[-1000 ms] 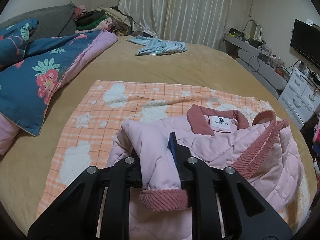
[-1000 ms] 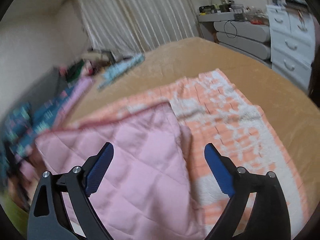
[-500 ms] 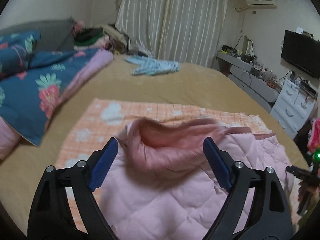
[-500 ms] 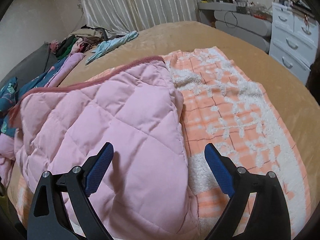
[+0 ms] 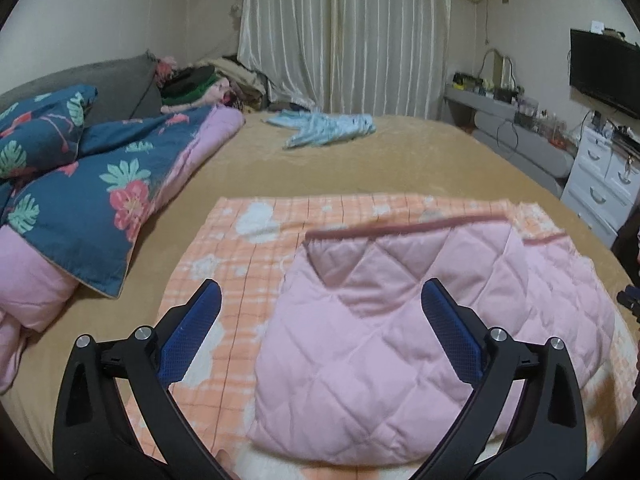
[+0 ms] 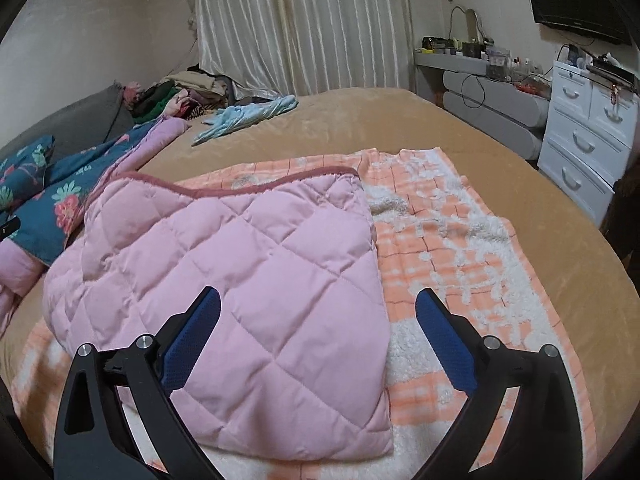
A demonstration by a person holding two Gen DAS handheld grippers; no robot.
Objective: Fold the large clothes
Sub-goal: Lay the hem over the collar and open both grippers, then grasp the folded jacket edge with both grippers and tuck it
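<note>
A pink quilted jacket [image 5: 400, 340] lies folded on an orange checked blanket [image 5: 240, 248] spread on the bed; its dark pink trimmed edge faces the far side. My left gripper [image 5: 320, 320] hovers over the jacket's near left part, its jaws opening wide, blue pads apart and touching nothing. In the right wrist view the same jacket [image 6: 248, 280] lies flat on the blanket [image 6: 460, 248]. My right gripper [image 6: 318, 320] hangs above the jacket's right edge, jaws opening, nothing pinched between the pads.
A blue floral duvet [image 5: 92, 184] with pink lining is heaped at the left. A light blue garment [image 5: 324, 128] lies far back on the tan bedspread [image 5: 360, 164]. White drawers [image 6: 580, 136] and a grey desk [image 6: 492, 92] stand beyond the bed's right edge.
My left gripper let go of the jacket sleeve and opened wide. The jacket has been folded over, hiding collar and cuff, and now lies flat. Both grippers drew back slightly.
</note>
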